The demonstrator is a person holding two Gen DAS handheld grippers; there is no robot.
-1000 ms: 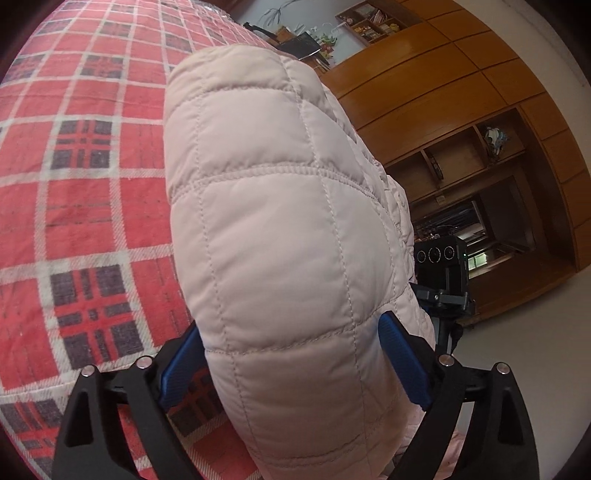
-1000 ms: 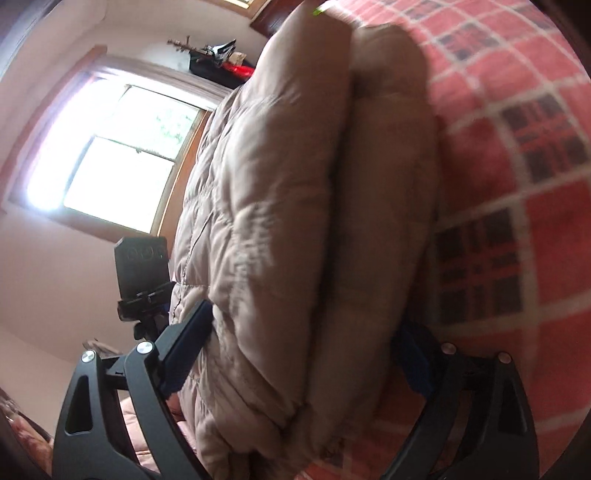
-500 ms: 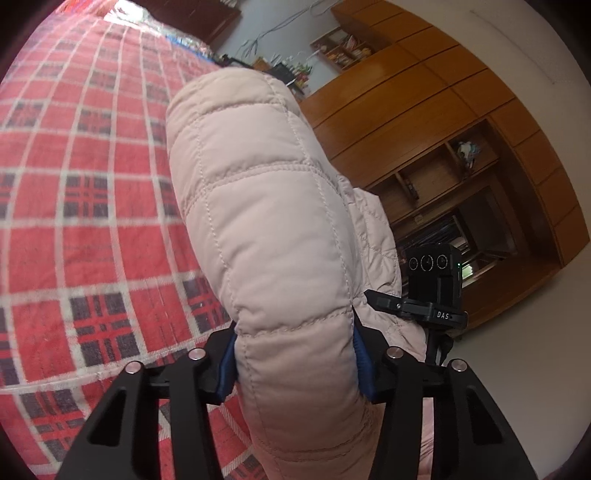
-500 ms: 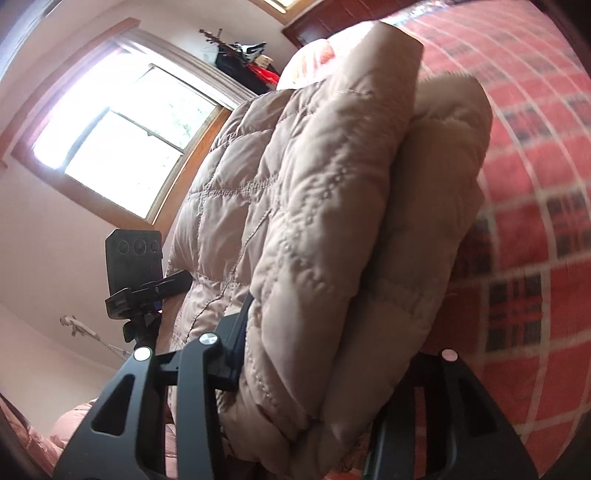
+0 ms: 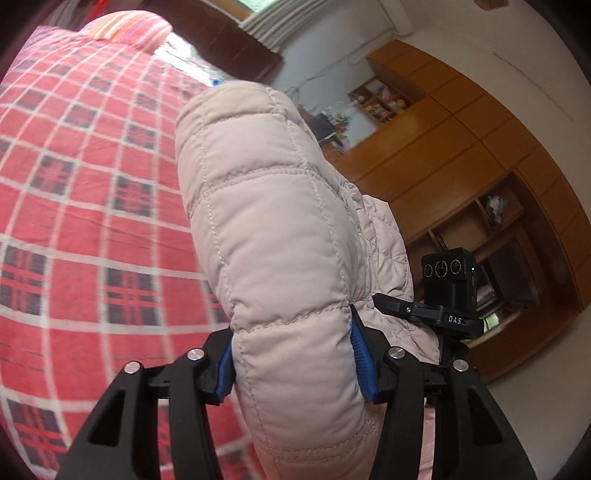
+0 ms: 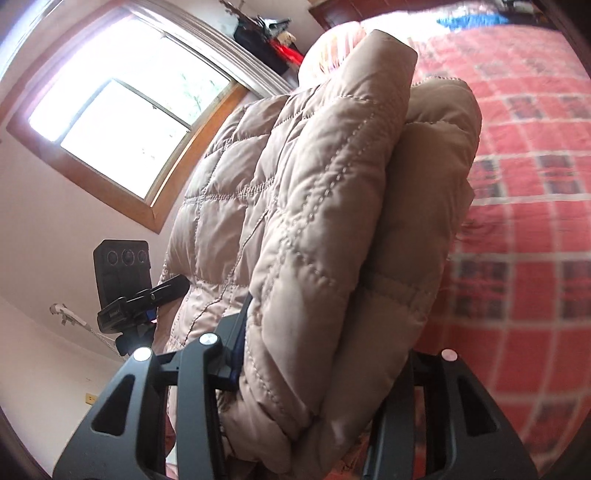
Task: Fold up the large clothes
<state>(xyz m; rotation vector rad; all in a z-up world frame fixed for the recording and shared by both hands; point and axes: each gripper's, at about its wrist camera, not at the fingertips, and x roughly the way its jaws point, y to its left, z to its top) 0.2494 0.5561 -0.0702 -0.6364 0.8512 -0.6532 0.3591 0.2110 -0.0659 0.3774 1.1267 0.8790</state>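
Here, two hand-held grippers each clamp a thick, folded edge of a pale beige quilted puffer jacket point(image 5: 266, 221), lifting it above a bed covered in a red plaid blanket point(image 5: 74, 184).

In the left wrist view, the left gripper point(image 5: 293, 354) is clenched on a padded roll of the jacket; its blue pads point(image 5: 360, 354) press into the fabric from both sides, and the filling bulges around them. The blanket spreads to the left, toward the bed's far edge, where a pink striped pillow point(image 5: 129, 26) lies. To the right stand wooden cabinets point(image 5: 461, 147) and a small black camera on a stand point(image 5: 448, 269).

In the right wrist view, the right gripper point(image 6: 317, 369) is closed on several stacked layers of the same jacket point(image 6: 314, 203). One finger is mostly hidden behind the bundle. A bright window point(image 6: 122, 110) is to the left, and the bed runs off to the right.

The jacket looks light but bulky, soft and springy, with a smooth shell that could slide between the pads. It seems best gripped deep across a stitched seam or doubled edge, not on a single puffy panel, which may squash and slip free. Layers may spring apart when set down.
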